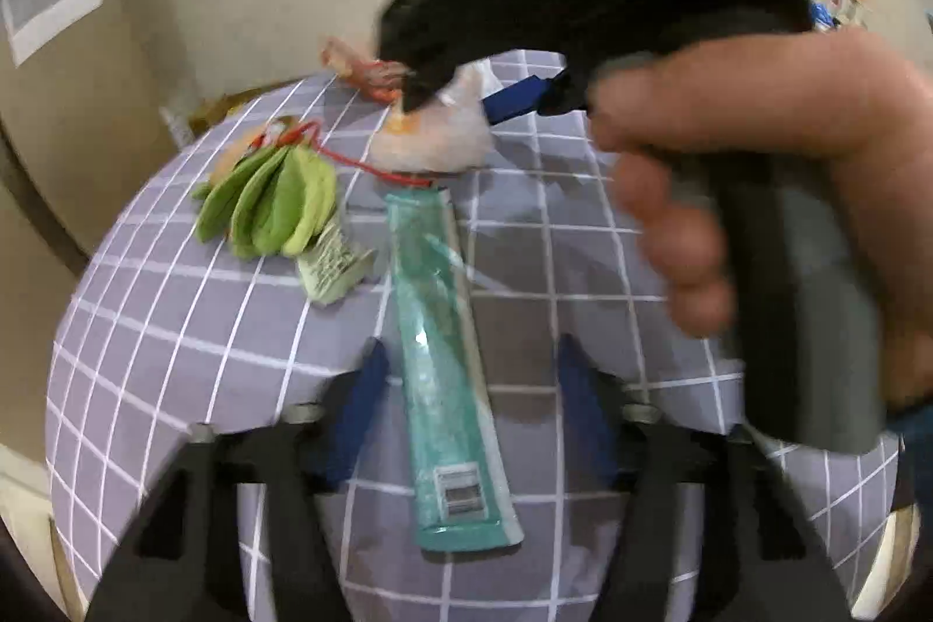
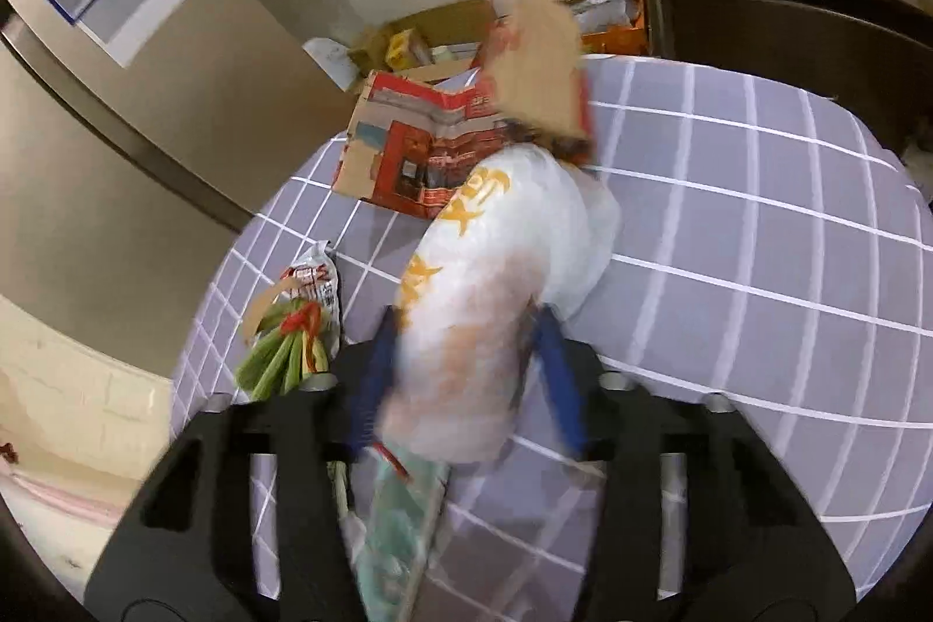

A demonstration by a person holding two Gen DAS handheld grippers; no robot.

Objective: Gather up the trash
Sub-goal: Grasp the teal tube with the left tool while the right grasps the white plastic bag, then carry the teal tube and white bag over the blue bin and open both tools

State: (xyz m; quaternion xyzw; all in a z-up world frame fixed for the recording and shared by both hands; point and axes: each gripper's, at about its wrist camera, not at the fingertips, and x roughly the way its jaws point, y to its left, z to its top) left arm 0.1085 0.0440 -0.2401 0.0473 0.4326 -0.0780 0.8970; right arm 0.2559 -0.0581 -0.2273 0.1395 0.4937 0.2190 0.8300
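Observation:
A white plastic bag (image 2: 484, 307) with orange print lies on the checked tablecloth (image 2: 758, 225). My right gripper (image 2: 466, 316) is shut on it, its blue pads pressing both sides. In the left wrist view, a hand holds that right gripper (image 1: 460, 109) over the bag (image 1: 431, 138). A long teal packet (image 1: 449, 389) lies lengthwise between the blue fingers of my left gripper (image 1: 472, 348). The left gripper is open, with a gap on each side of the packet. The packet's far end (image 2: 402, 523) reaches under the bag.
A bundle of green leaves (image 1: 268, 202) tied with a red band and a crumpled printed wrapper (image 1: 335, 266) lie left of the packet. An orange wrapper (image 1: 355, 65) lies at the far edge. A red printed cardboard box (image 2: 408, 150) stands beyond the bag. A dark cabinet (image 2: 787, 16) is behind the table.

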